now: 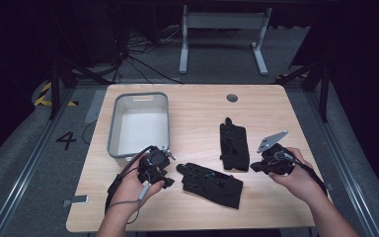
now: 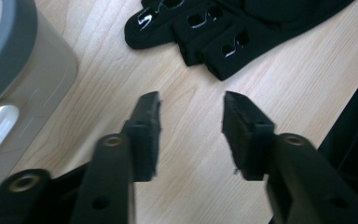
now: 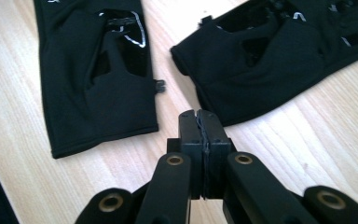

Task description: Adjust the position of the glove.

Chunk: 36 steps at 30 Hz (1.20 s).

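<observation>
Grey bin (image 1: pixel 139 123) sits at the far left of the worktop (image 1: pixel 197 103); its pale floor is bare, nothing inside. Two black gloves lie flat on the wood, apart from each other: the near glove (image 1: pixel 211 183) between your hands, fingers toward the bin, and the far glove (image 1: pixel 234 145) lying lengthwise just left of your right hand. Your left hand-held gripper (image 1: pixel 154 168) is beside the bin's near corner, jaws spread wide and empty; the left gripper view puts its tips (image 2: pixel 191 122) over bare wood, short of the near glove's fingertips (image 2: pixel 200 37), with the bin wall (image 2: pixel 32 88) close at one side. Your right hand-held gripper (image 1: pixel 272 162) is clenched on nothing, pads pressed together (image 3: pixel 204 135) over bare wood, just short of both glove cuffs (image 3: pixel 107 93) (image 3: pixel 270 65). The high view adds the grey three-cornered plate (image 1: pixel 271 141) on the right hand-held gripper.
</observation>
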Each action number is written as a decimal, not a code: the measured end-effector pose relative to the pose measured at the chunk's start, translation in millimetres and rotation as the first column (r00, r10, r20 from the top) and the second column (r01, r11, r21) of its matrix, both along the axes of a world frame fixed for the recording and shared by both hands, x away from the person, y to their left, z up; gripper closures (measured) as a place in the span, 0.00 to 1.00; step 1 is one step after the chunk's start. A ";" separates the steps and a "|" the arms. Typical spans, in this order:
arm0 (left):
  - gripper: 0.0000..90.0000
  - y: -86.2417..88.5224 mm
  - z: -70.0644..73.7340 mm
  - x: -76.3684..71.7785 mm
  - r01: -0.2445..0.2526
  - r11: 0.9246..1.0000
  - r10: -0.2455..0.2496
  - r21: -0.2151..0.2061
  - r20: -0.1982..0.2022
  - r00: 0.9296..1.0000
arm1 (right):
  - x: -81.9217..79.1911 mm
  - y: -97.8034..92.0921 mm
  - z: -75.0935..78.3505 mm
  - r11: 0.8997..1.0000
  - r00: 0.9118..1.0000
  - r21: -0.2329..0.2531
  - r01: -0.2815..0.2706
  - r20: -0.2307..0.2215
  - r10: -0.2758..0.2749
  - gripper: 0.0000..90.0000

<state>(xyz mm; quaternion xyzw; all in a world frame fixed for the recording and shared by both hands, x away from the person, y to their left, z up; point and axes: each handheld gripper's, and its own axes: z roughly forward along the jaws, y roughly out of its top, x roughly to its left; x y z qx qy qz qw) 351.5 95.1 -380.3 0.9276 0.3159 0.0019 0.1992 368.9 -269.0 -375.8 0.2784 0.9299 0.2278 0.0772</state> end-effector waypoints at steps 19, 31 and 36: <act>1.00 -25.7 -9.3 -5.8 0.023 0.994 -0.024 -0.104 -0.014 1.000 | -24.1 35.8 -13.0 0.994 0.993 0.004 -0.110 -0.051 0.110 1.00; 1.00 -58.3 -27.3 1.8 0.090 0.990 -0.095 -0.110 -0.047 0.994 | -32.3 47.4 -31.1 0.990 0.986 -0.006 -0.143 -0.092 0.142 1.00; 1.00 -63.6 -32.3 5.3 0.099 0.990 -0.105 -0.096 -0.050 0.993 | -33.5 50.5 -39.3 0.989 0.983 -0.008 -0.151 -0.110 0.149 1.00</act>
